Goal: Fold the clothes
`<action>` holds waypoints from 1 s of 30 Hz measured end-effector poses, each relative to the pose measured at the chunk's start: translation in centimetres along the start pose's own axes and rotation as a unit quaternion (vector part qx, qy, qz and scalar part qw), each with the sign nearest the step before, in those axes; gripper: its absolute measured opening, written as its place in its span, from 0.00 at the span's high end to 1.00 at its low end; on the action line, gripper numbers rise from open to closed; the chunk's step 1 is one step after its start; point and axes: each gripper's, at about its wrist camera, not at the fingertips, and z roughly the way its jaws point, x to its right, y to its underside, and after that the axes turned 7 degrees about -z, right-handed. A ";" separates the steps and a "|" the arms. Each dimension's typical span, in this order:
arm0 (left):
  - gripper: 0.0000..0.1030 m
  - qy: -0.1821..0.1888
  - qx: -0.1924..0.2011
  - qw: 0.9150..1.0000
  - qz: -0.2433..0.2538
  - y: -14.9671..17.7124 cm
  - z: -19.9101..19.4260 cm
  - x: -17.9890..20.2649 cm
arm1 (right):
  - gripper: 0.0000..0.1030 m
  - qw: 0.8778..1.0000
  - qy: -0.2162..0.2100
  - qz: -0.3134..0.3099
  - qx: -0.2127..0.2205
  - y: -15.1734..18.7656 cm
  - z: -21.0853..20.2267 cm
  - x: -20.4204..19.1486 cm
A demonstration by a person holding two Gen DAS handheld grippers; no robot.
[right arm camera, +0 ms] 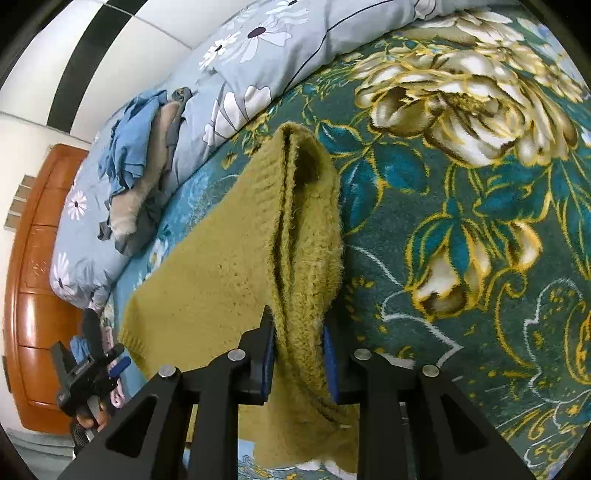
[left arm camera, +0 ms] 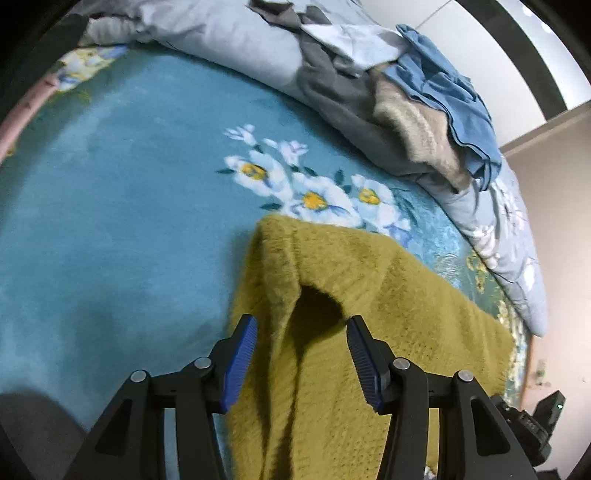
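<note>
A mustard-yellow knitted sweater [left arm camera: 388,295] lies on the bed's floral blanket [left arm camera: 110,221], part of it lifted. The right gripper [right arm camera: 299,354] pinches a bunched fold of it. The left gripper [left arm camera: 303,362] stands half open astride another fold, pads clear. Against the quilt [right arm camera: 258,48] at the bed's far edge sits a pile of clothes [left arm camera: 424,107]; beyond it, a tiled wall [left arm camera: 480,29].

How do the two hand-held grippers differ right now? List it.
The left hand-held gripper stands open, pads clear of the mustard sweater. The right hand-held gripper is shut on the sweater's bunched sleeve. Left jaws are wide apart; right jaws narrow. Both have blue pads and point down at the sweater.
</note>
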 end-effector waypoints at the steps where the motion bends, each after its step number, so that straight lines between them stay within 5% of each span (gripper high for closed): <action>1: 0.49 0.009 -0.004 1.000 -0.002 0.0 0.3 0.1 | 0.74 1.000 0.002 0.000 -0.001 0.0 0.0 0.0; 3: 0.55 0.026 -0.010 0.999 -0.016 -0.2 1.0 -0.1 | 0.73 1.000 0.006 0.001 -0.002 0.0 -0.1 0.0; 4: 0.74 0.033 -0.010 0.999 -0.023 -0.3 1.3 -0.2 | 0.73 1.000 0.008 0.002 -0.003 0.0 -0.1 0.0; 6: 0.96 0.017 -0.005 0.999 -0.028 -0.4 1.7 -0.3 | 0.73 1.000 0.011 0.001 -0.005 0.0 -0.2 0.0; 13: 0.97 0.012 0.012 0.998 -0.061 -0.8 0.5 -4.0 | 0.73 1.000 0.018 -0.008 -0.010 -0.1 -0.4 -0.2; 22: 0.92 -0.001 -0.010 1.000 -0.027 -0.7 0.4 -2.3 | 0.73 1.000 0.021 -0.011 -0.011 0.0 -0.2 0.0; 23: 0.90 0.004 -0.012 1.000 -0.024 -0.6 -0.1 -2.0 | 0.73 1.000 0.021 -0.013 -0.009 0.0 -0.4 0.0; 25: 0.70 0.024 -0.003 1.000 -0.015 -0.1 -1.5 -1.4 | 0.73 1.000 0.022 -0.016 -0.005 0.0 -0.8 0.0; 30: 0.57 0.054 0.000 0.998 -0.008 -0.4 -2.1 0.1 | 0.73 1.000 0.019 -0.013 0.016 -0.6 -2.2 0.3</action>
